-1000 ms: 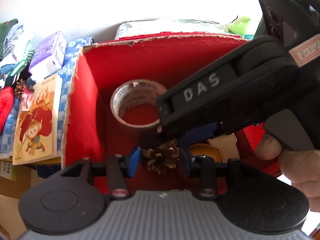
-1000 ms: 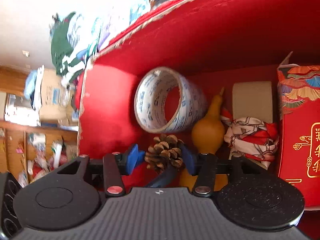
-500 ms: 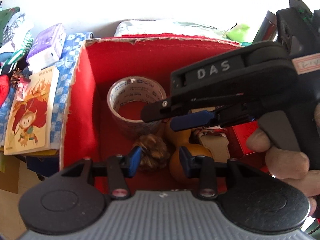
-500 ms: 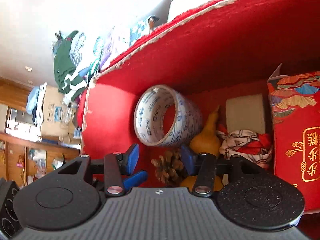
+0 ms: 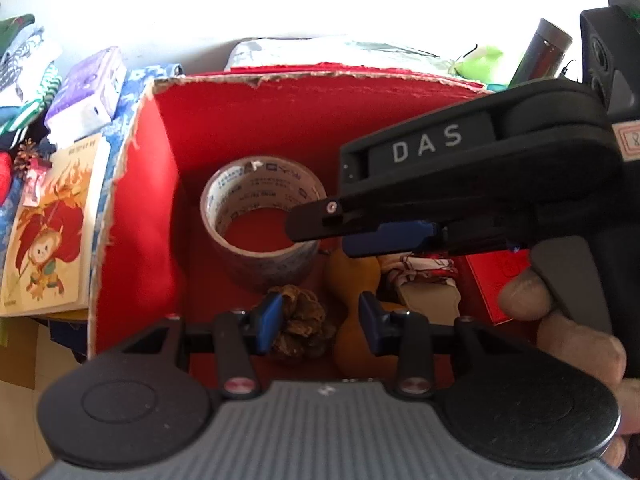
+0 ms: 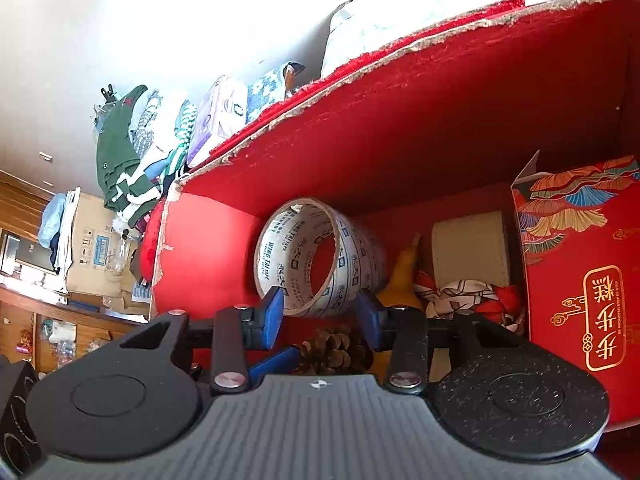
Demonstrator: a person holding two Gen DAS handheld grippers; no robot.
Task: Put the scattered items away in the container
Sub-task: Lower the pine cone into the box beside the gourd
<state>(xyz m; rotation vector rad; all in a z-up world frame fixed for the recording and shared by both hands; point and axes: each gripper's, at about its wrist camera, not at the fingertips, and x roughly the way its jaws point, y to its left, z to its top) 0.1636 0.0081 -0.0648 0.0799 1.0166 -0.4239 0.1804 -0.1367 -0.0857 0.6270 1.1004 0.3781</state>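
Pinecone (image 5: 301,326) is down on the box (image 5: 140,216) floor now, lying in front of the tape roll (image 5: 262,224) and just beside the gourd (image 5: 354,280). A second ago I had it pinched between my right gripper's pads, with my left gripper's pads around it too; half a second ago it was already dropping out of the right one.

My right gripper (image 6: 320,314) is open, pads apart, nothing between them. It has pulled up and back: in its own view the pinecone (image 6: 336,350) sits below the pads, partly hidden by the gripper body, and the tape roll (image 6: 320,258) fills the gap behind them. From the left view the right gripper (image 5: 360,228) hangs above the tape roll and gourd, higher than before.

My left gripper (image 5: 318,318) is open too, holding nothing. Its left pad looks close against the pinecone's side; can't tell if it touches. Right pad is in front of the gourd. It has also backed off a little, box looks smaller in frame.

Rest of the box unchanged: gourd (image 6: 402,276), cloth bundle (image 6: 468,298) and red carton (image 6: 580,280) on the right side. Book (image 5: 48,232) lies outside the box on the left, as before.
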